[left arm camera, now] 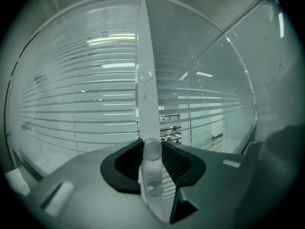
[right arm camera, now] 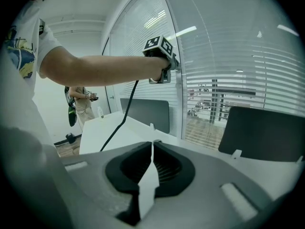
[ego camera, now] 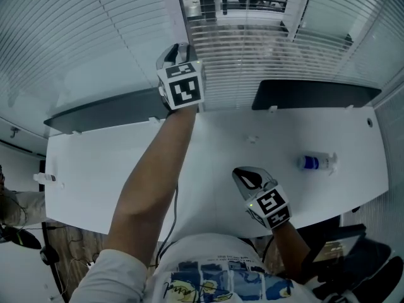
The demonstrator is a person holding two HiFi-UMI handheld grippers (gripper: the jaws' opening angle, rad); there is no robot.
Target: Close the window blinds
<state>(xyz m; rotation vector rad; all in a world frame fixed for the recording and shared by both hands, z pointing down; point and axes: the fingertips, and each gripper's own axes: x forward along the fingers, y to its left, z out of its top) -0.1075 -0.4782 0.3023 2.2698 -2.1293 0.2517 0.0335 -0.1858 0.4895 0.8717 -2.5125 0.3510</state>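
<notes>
Knob (left arm camera: 152,150) between left gripper (ego camera: 178,50) jaws

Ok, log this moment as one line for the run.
left gripper: shut on blind knob | right gripper: shut, empty, over desk | blinds: slats open

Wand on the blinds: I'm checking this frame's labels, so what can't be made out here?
- Wand, head view: hidden behind the left gripper.
- Wand's upper length, left gripper view: lost against the white window post.
- Bottle label, head view: too small to read.
</notes>
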